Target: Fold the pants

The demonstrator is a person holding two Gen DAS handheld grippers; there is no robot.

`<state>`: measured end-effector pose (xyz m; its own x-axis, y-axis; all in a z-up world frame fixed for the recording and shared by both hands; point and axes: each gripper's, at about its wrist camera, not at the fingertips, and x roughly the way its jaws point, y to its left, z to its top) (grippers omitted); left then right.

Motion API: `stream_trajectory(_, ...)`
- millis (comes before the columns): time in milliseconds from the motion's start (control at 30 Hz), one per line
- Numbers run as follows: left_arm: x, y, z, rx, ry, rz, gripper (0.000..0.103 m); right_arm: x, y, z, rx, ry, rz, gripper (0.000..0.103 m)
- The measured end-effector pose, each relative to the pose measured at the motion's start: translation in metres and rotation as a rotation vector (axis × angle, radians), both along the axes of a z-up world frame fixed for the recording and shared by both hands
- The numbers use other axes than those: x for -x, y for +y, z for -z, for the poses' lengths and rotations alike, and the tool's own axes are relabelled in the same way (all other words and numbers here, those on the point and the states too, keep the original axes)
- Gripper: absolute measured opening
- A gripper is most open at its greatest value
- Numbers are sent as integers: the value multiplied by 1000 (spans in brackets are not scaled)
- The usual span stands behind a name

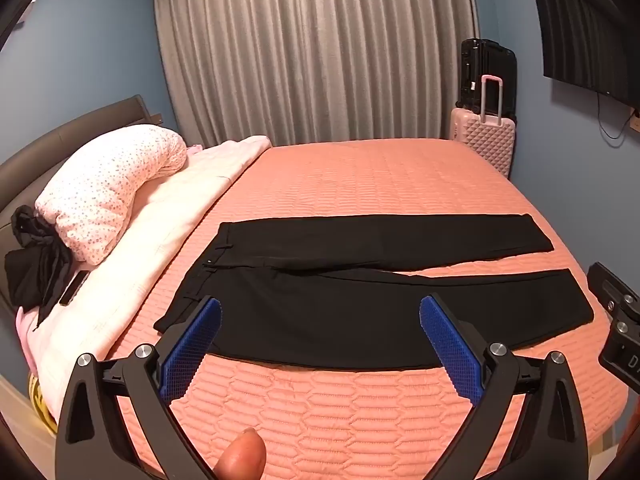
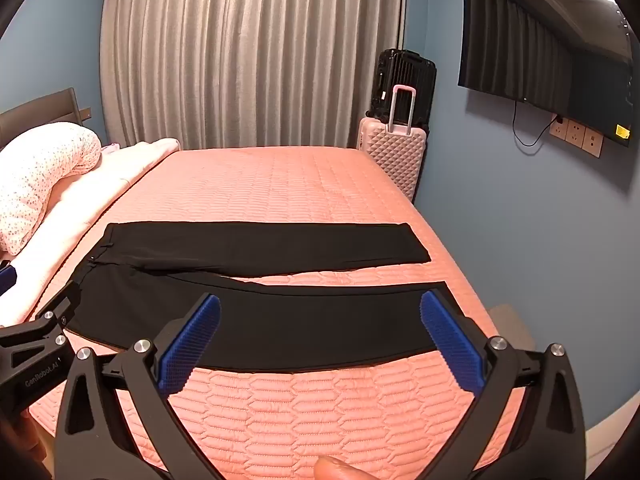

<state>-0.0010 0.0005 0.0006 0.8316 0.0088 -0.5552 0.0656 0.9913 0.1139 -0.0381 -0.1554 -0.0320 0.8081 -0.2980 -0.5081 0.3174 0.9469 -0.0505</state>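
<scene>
Black pants (image 1: 360, 280) lie flat on the salmon quilted bed (image 1: 340, 408), waistband to the left, both legs spread out to the right with a gap between them. They also show in the right wrist view (image 2: 260, 284). My left gripper (image 1: 320, 308) is open and empty, held above the near leg close to the waistband. My right gripper (image 2: 320, 308) is open and empty, above the near leg toward its hem. The right gripper's body shows at the right edge of the left wrist view (image 1: 618, 320). The left gripper's body shows at the left edge of the right wrist view (image 2: 36, 344).
A spotted pillow (image 1: 112, 192) and a pale pink blanket (image 1: 160, 232) lie along the bed's left side, with dark clothing (image 1: 32, 264) and a phone (image 1: 74, 288). A pink suitcase (image 2: 394, 152) and a black one (image 2: 404, 80) stand at the far corner. A wall TV (image 2: 544, 56) hangs right.
</scene>
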Motion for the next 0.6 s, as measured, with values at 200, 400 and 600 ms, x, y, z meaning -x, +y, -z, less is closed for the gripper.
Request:
stream_trajectory(200, -3, 4, 6, 26, 11, 7, 98, 0, -1, 2, -2, 2, 4, 98)
stream_trajectory(400, -2, 3, 6, 15, 23, 5, 98, 0, 7, 12, -5, 6, 3, 98)
stream_trajectory(600, -4, 4, 8, 14, 31, -2, 98, -3, -3, 7, -12, 13, 0, 98)
